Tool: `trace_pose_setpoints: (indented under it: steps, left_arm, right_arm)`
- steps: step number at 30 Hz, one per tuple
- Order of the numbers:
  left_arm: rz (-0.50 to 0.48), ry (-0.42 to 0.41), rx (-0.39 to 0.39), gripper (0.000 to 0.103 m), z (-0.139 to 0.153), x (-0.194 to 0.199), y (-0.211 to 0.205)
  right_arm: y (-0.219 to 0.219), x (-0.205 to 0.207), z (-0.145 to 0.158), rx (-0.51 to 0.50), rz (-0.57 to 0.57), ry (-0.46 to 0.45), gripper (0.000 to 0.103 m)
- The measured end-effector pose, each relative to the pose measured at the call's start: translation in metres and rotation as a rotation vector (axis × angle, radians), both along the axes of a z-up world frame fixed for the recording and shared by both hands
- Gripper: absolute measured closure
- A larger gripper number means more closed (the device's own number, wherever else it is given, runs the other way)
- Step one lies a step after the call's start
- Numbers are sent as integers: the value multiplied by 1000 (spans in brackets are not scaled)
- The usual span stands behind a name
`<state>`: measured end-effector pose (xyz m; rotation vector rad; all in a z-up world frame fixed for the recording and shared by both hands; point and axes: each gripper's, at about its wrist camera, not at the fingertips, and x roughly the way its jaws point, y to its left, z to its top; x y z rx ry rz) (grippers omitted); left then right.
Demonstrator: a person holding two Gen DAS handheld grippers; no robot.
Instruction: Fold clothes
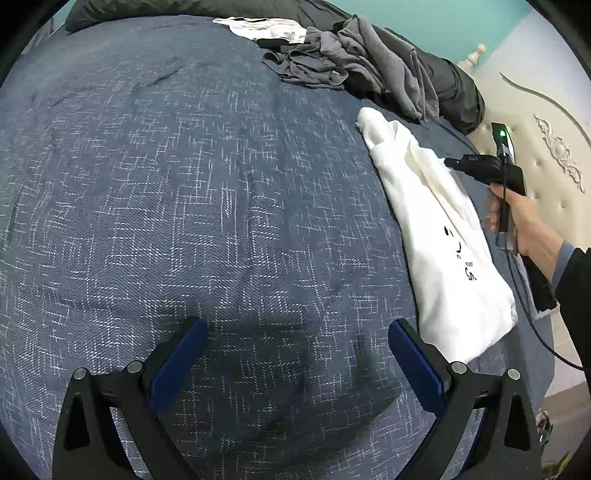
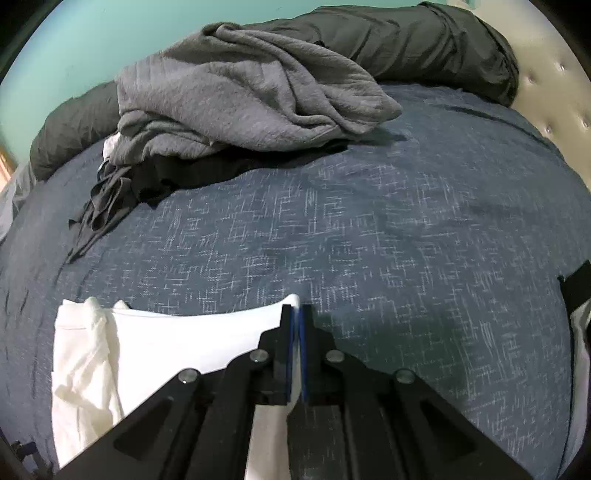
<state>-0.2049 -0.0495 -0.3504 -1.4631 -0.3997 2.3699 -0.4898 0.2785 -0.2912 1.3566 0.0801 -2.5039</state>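
Note:
A white shirt with black print lies partly folded in a long strip at the right side of the blue patterned bed cover. My right gripper, held in a person's hand, meets the shirt's right edge near its far end. In the right wrist view that gripper is shut, with the edge of the white shirt pinched between its blue pads. My left gripper stands open over bare cover, to the left of the shirt's near end, with nothing between its fingers.
A heap of crumpled grey clothes lies at the far side of the bed, over a black garment. A white garment sits behind it. A dark rolled duvet runs along the back. A cream headboard stands at the right.

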Motion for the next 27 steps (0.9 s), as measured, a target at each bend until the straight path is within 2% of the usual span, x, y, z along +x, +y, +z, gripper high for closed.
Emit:
trace_pose_setpoints:
  steps: [4,6,8,12,14,16,19,23,27]
  left_arm:
    - [-1,-1,2,2,0,-2,1]
    - [0,-1,4,2,1,-2,1]
    - [-2,1,5,2,1,-1,3]
    - [-4,5,0,2,3,0,7]
    - [-3,5,-10,2,3,0,10]
    - [-3,9,-14,2,5,2,11]
    - [-2,13,-16,2,6,3,11]
    - [2,11,-22,2,5,2,9]
    - [9,8,-22,2,4,1,8]
  right_arm:
    - [3,-2,-4,51,-35,-25,99]
    - [10,3,4,76,-70,-9,99]
    - [18,15,19,46,-67,18,99]
    - [7,64,47,-30,113,41,98]
    - [-6,89,49,-32,203,24,93]
    - [-18,110,48,-33,269,4,82]
    - [-40,127,43,-14,324,-8,73]
    - [-68,145,32,24,381,-20,72]
    - [-86,144,19,70,392,-37,72]
